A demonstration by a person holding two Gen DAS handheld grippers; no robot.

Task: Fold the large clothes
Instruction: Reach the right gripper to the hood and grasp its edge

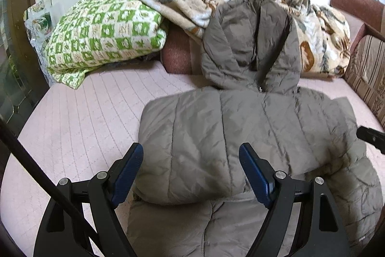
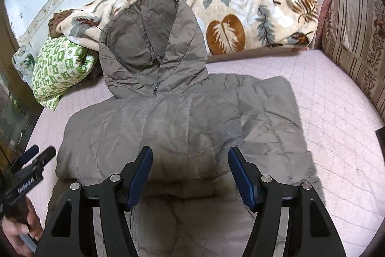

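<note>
A grey-brown hooded puffer jacket (image 1: 240,136) lies on the pink quilted bed, its sleeves folded in over the body and its hood (image 1: 250,45) propped against the bedding behind. It also shows in the right wrist view (image 2: 180,127). My left gripper (image 1: 191,160) is open and empty, hovering over the jacket's left folded part. My right gripper (image 2: 190,165) is open and empty over the jacket's middle. The left gripper also appears at the left edge of the right wrist view (image 2: 36,155), and the right gripper's tip shows in the left wrist view (image 1: 370,136).
A leaf-patterned blanket (image 2: 240,11) and a green checked pillow (image 1: 101,35) are piled at the back of the bed (image 1: 72,117). A striped sofa arm (image 2: 356,40) borders the right side. A glass door stands at the left.
</note>
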